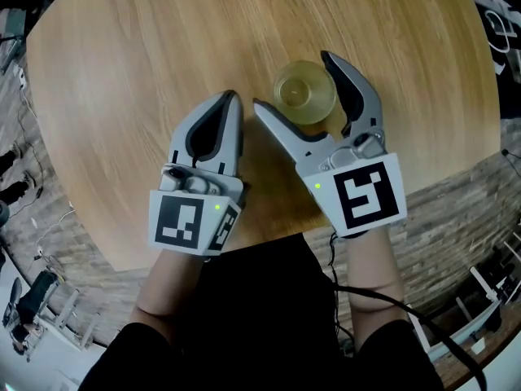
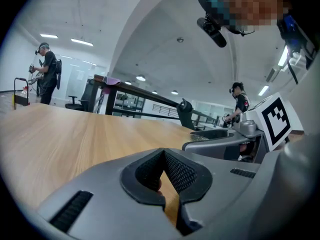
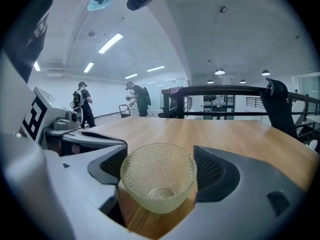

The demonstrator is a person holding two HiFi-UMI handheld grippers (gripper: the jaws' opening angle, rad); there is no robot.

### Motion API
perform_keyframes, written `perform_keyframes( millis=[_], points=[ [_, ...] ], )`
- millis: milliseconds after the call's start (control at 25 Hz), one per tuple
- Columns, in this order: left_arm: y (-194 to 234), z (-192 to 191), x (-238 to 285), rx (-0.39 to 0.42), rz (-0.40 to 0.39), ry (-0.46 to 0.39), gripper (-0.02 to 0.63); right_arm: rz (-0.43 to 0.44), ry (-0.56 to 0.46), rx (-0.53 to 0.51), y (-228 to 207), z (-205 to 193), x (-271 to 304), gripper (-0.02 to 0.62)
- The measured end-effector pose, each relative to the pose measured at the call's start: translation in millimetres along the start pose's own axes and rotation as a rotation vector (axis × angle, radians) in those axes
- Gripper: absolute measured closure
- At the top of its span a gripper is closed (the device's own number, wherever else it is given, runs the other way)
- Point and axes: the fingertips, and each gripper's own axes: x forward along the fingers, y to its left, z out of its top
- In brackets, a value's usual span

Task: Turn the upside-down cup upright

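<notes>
Nearest, logged two forearms over dark clothing, each behind a marker cube. Found left tongs pressed fully shut, nothing held, low over the worktop. Found right tongs just beside them, spread wide, gripping nothing. Noted the cup standing between those spread jaws, mouth up, base on the wood; pale yellow-green, translucent, pebbled wall. Saw it sit nearer the outer jaw, with a clear gap to the inner one; could not tell whether it touched the outer pad. Beyond, recorded round light-wood worktop running on to its far edge. Farther off, picked out a black chair back, a dark rail, and two people standing under ceiling strip lights.
</notes>
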Motion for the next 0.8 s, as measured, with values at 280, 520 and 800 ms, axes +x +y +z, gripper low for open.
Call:
perform_keyframes(
  millis=[280, 520, 800],
  points=[
    [-5.3, 0.7, -4.4, 0.016, -0.032, -0.02, 0.598, -0.013, -0.018, 0.023, -8.4, 5.4, -8.6, 0.207],
    [-26.2, -1.6, -7.8, 0.138, -0.168, -0.019, 0.48, 0.011, -0.087, 0.055, -11.8, 33.0, -23.5, 0.209],
    [-69.7, -3.3, 2.2, 0.429, -0.396, -0.024, 0.342, 0.094, -0.131, 0.065, 8.7, 66.5, -45.4, 0.209]
  ],
)
